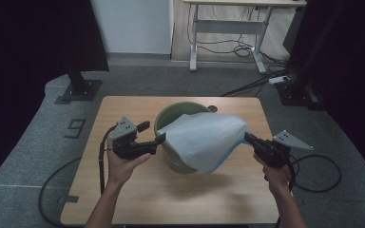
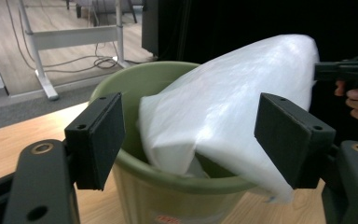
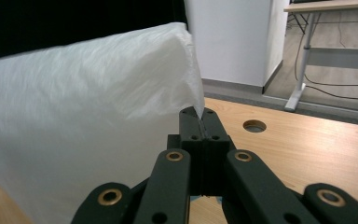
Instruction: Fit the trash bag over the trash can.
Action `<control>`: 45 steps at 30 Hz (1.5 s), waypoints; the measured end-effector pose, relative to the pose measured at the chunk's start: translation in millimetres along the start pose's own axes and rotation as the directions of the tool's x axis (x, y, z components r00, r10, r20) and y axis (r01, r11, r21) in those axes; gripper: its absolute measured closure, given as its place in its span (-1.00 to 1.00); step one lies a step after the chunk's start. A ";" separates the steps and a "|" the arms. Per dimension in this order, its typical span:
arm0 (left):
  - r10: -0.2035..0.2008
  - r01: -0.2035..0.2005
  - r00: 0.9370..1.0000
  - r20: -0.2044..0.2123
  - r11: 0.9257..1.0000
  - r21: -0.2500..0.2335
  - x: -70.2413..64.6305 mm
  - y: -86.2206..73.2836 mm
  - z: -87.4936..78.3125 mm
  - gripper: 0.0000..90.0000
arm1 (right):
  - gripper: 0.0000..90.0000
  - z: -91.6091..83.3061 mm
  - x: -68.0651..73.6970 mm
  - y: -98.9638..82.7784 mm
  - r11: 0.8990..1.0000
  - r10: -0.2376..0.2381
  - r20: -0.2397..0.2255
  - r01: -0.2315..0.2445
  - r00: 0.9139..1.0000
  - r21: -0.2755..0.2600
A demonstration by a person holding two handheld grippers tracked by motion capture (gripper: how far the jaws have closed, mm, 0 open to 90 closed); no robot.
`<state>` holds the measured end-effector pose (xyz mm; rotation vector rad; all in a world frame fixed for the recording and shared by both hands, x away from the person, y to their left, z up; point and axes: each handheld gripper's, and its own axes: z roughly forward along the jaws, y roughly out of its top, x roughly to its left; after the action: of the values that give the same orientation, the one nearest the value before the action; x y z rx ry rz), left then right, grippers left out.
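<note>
At nine o'clock of the green bucket (image 1: 180, 159), the left tool (image 1: 160, 138) is hovering with its jaws spread wide, gripping nothing, its pads (image 2: 100, 140) flanking the rim. The bucket is standing upright at the centre of the wooden counter (image 1: 138, 190). A white plastic bag (image 1: 204, 137) is draping partly inside it and stretching out toward three o'clock, where the right tool (image 1: 248, 138) is pinching the bag's corner with jaws clenched.
</note>
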<state>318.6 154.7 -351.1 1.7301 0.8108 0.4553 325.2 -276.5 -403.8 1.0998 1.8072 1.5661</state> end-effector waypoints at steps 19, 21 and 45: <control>0.090 -0.101 0.991 0.096 0.987 0.122 -61.8 3.0 62.6 -0.50 | 0.97 25.5 38.6 6.8 1.000 -0.011 -0.036 0.012 0.999 0.029; 0.088 -0.099 0.992 0.087 0.985 0.143 -64.0 1.2 71.5 -0.51 | 0.97 25.6 39.9 7.1 0.999 -0.010 -0.037 0.011 0.999 0.032; 0.054 -0.073 0.993 0.105 0.978 0.194 -83.8 4.2 96.3 -0.53 | 0.97 27.9 42.8 9.3 0.999 0.020 -0.066 -0.018 0.998 0.038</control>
<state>325.9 28.4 -368.6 1.9512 0.7508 0.3373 326.4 -225.3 -395.0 1.0974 1.8822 1.6032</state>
